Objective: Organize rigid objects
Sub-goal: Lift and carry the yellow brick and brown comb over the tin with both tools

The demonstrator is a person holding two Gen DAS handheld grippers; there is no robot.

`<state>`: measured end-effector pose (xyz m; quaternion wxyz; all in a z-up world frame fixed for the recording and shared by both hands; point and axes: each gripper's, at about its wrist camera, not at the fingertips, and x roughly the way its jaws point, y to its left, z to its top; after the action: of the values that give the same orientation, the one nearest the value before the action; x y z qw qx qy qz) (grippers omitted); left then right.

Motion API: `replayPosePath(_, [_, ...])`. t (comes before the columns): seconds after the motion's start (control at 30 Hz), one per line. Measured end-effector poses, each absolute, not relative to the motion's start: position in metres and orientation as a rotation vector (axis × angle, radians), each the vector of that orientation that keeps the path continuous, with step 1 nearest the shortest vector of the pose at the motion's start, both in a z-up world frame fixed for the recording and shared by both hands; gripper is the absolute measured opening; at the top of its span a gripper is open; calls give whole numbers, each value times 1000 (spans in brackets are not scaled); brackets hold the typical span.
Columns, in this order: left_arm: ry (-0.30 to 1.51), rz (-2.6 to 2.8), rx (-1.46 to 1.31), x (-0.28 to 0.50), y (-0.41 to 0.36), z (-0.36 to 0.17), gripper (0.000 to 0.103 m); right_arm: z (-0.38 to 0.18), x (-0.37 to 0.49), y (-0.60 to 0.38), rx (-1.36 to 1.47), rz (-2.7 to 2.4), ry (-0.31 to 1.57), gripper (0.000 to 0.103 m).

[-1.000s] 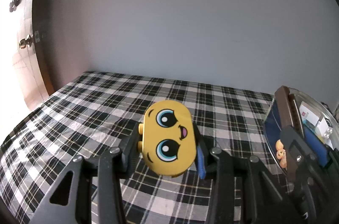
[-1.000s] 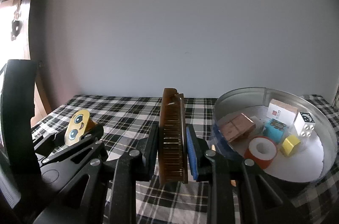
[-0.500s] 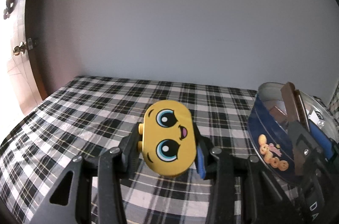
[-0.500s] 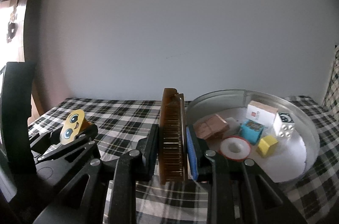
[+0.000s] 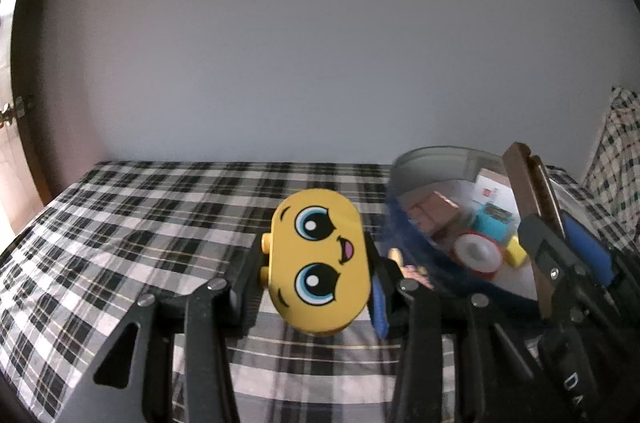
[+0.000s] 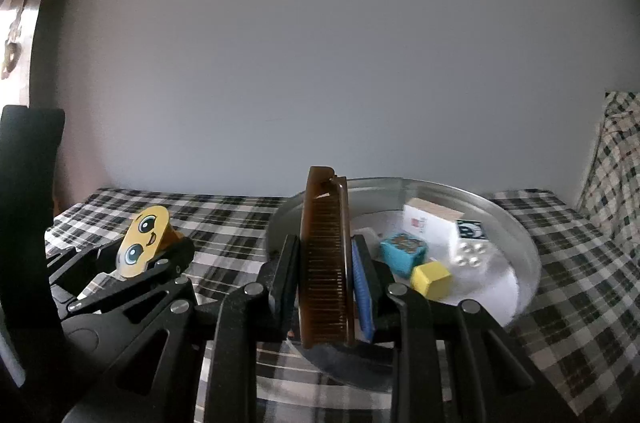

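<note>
yellow face block (image 5: 320, 263): pinched in your left gripper (image 5: 316, 273), clear of the cloth, just left of the metal tin (image 6: 516, 243). Face printed sideways, eyes stacked one above the other. Two yellow studs poke out on its left edge.
left gripper: jaws clamped on the block's two sides, black pad on one side, blue pad on the other. In the right wrist view it sits left of the tin, block (image 6: 142, 247) tilted.
brown comb (image 6: 326, 255): you hold it upright in the right gripper (image 6: 326, 275), teeth facing the camera, in front of the tin's left rim. Lower end hangs below the pads. Whether it's over the rim or just short of it, can't tell.
right gripper: jaws pressed tight on the comb's flat sides.
metal tin: round, shallow, white liner on the floor, outer wall blue with print as seen from the left wrist (image 5: 404, 251).
inside tin: teal box (image 6: 404, 251), yellow cube (image 6: 431, 279), white studded brick (image 6: 470, 243), white carton (image 6: 430, 223) at the back wall. Left wrist view also shows a red-and-white tape roll (image 5: 478, 255) and a brown block (image 5: 434, 211) near the tin's left side.
checked cloth (image 5: 140, 223): black-and-white plaid under the tin, running left of it to the table edge.
wall (image 6: 320, 63): plain grey, right behind the tin.
</note>
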<state>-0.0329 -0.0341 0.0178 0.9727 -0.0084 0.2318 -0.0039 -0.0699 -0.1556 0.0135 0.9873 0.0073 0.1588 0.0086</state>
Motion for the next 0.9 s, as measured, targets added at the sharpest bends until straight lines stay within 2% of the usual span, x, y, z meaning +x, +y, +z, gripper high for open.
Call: replayPosePath(0.9, [408, -173, 41, -30, -121, 25, 42, 18, -77, -238, 26, -127, 284, 28])
